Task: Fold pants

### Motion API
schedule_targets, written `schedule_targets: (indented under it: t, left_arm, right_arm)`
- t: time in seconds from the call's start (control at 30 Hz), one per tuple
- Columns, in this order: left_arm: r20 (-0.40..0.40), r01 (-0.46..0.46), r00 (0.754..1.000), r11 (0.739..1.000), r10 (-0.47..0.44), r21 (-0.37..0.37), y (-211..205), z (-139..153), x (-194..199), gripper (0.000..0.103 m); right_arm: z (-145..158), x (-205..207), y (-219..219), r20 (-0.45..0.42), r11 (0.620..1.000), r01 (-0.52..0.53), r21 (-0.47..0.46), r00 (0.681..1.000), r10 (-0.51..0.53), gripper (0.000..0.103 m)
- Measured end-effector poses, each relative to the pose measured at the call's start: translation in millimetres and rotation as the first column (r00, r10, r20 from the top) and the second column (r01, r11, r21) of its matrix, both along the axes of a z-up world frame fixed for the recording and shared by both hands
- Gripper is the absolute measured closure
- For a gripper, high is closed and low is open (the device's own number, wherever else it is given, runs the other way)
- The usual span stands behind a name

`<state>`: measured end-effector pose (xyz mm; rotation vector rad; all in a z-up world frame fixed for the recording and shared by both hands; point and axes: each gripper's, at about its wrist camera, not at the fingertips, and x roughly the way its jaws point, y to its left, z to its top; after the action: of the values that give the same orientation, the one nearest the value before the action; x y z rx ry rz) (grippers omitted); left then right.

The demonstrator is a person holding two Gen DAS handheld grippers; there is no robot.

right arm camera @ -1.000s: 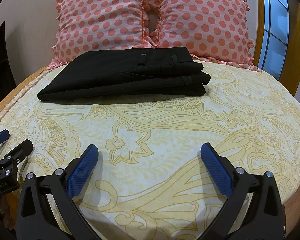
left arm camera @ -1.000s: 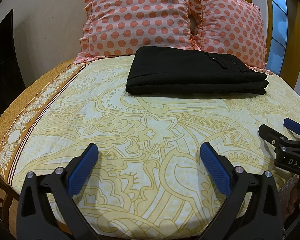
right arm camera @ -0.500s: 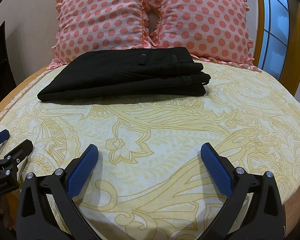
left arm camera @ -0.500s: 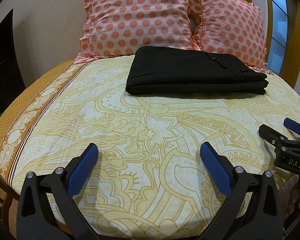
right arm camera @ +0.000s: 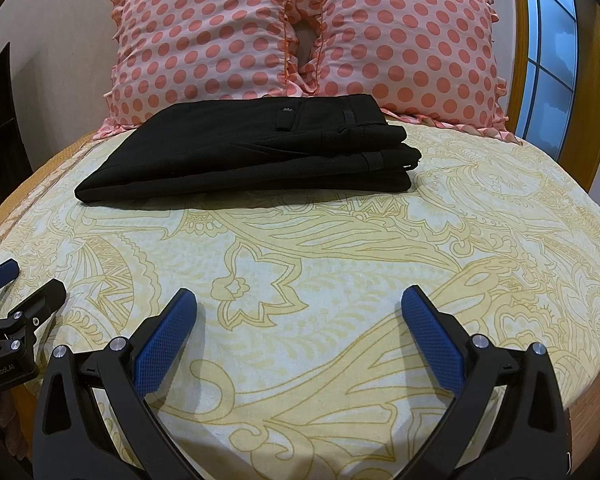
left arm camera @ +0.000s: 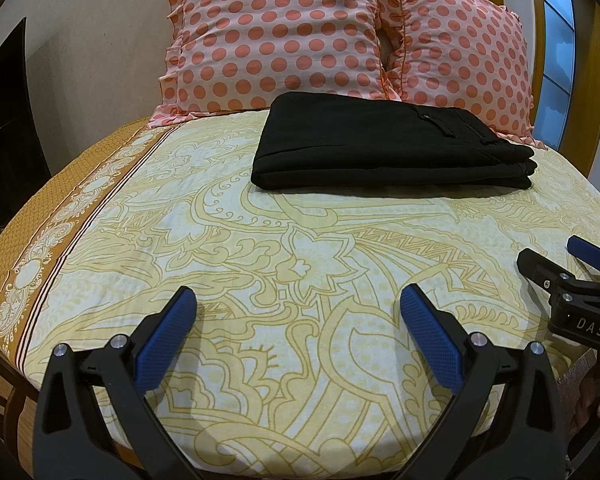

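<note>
The black pants [left arm camera: 384,140] are seen folded into a compact rectangular stack at the far end of the bed, lying flat on the yellow patterned bedsheet [left arm camera: 300,264] just in front of two pink polka-dot pillows [left arm camera: 284,36], whose lower edges are touched or very nearly touched by the far side of the stack. In the right wrist view the same pants [right arm camera: 252,152] are shown with several layers visible at the right end, where the waistband, a belt loop and a small button are turned upward. The left gripper [left arm camera: 298,312] is held low over the near part of the sheet with its blue-padded fingers [left arm camera: 166,340] spread wide, and nothing is held between them. The right gripper [right arm camera: 300,312] is likewise set wide apart over the near part of the bed, with nothing between its blue pads [right arm camera: 432,340]. Both tools are kept well apart from the pants. The right gripper is also caught at the right edge of the left wrist view, just beside the left one. A dark screen [left arm camera: 4,120] is seen against the wall at the left, and a wooden-framed window [right arm camera: 552,52] is seen at the right, behind the pillows
</note>
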<state>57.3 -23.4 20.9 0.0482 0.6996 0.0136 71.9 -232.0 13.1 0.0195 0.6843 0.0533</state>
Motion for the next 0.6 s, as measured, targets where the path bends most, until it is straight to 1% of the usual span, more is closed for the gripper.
schedule_targets:
  t: [0.4, 0.6]
  left_arm:
    - [-0.009, 0.002, 1.0, 1.0, -0.002, -0.001, -0.7, -0.2, 0.2, 0.002]
    - [0.001, 0.002, 1.0, 1.0, -0.002, -0.002, -0.3, -0.7, -0.9, 0.002]
  right_arm:
    - [0.0, 0.0, -0.1, 0.0, 1.0, 0.001, 0.0, 1.0, -0.001, 0.001]
    - [-0.2, -0.2, 0.4, 0.002, 1.0, 0.002, 0.0, 1.0, -0.002, 0.001]
